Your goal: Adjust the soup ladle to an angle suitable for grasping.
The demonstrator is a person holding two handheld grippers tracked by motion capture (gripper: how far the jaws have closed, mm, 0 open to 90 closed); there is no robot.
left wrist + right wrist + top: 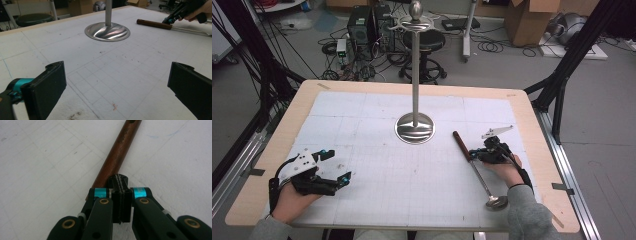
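Your right tool point(473, 155) pinched on ladle point(477, 172) at handle; left tool point(332, 167) spread, idle. Next: lift toward stand point(414, 75) hook.

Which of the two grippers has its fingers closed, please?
The right gripper, pinched shut at the ladle's wooden handle; the left gripper is wide open, holding nothing.

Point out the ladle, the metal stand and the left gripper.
ladle point(461, 144), high view, brown handle.
metal stand point(414, 128), high view, round base.
left gripper point(335, 167), high view, between its open fingertips.
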